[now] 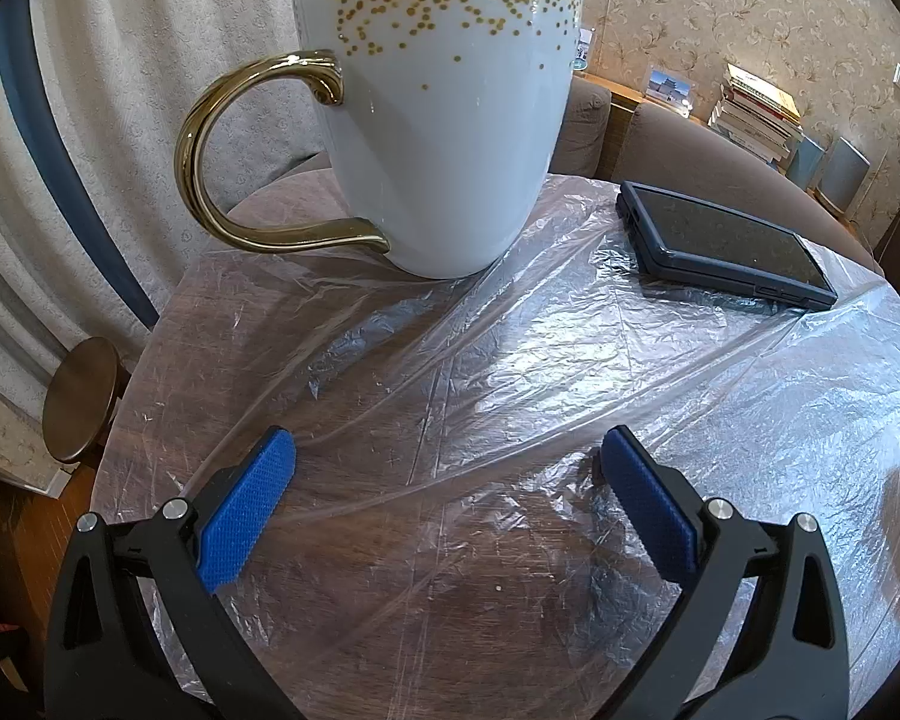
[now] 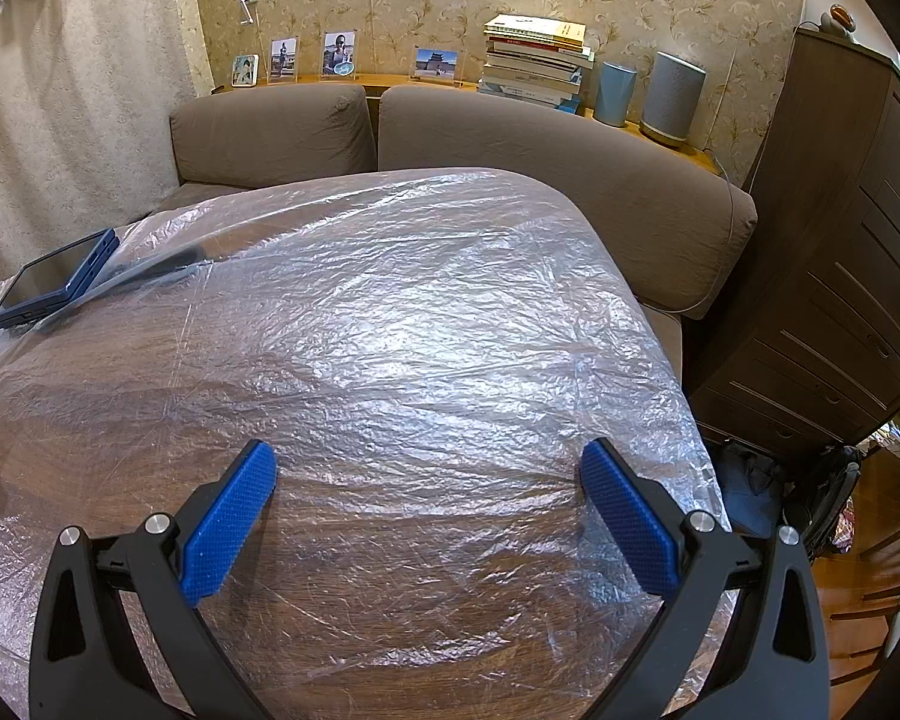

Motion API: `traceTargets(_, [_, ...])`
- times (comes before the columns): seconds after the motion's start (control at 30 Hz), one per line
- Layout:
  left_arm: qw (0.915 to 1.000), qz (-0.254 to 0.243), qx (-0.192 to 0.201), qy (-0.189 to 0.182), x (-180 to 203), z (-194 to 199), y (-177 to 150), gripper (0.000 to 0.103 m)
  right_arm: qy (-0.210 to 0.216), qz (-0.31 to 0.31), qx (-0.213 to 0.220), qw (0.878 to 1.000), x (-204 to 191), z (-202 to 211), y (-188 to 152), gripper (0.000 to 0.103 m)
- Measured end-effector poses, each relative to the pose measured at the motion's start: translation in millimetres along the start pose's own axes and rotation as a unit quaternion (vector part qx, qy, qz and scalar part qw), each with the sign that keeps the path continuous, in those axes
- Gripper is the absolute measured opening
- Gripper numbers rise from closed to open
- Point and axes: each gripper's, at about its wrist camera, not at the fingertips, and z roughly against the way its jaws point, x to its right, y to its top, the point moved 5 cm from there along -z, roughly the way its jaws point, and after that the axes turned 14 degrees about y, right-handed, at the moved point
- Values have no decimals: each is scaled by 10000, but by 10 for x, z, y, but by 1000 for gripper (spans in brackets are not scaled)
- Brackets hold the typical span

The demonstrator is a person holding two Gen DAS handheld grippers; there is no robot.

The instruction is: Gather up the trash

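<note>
A thin clear plastic sheet (image 1: pixel 510 360) lies crumpled flat over the round wooden table (image 1: pixel 150 372); it also shows in the right wrist view (image 2: pixel 420 312). A white mug (image 1: pixel 438 138) with gold dots and a gold handle stands on the sheet's far edge. A dark blue cased phone (image 1: pixel 726 246) lies on it at the right, and it shows in the right wrist view (image 2: pixel 54 282) at the left. My left gripper (image 1: pixel 447 456) is open and empty just above the sheet, in front of the mug. My right gripper (image 2: pixel 429 468) is open and empty over the sheet.
A brown sofa (image 2: pixel 510 138) stands behind the table. A shelf behind it holds a stack of books (image 2: pixel 534 60), photo frames and two speakers (image 2: pixel 672 96). A dark wooden dresser (image 2: pixel 840 276) stands at the right. A small round stool (image 1: pixel 81 402) is at the left.
</note>
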Motion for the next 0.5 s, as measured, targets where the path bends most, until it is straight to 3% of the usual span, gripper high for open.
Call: traceTargets(0.5, [10000,0,0,0,3,-5,6,102,0,0,0,10000,1,-2,0,99])
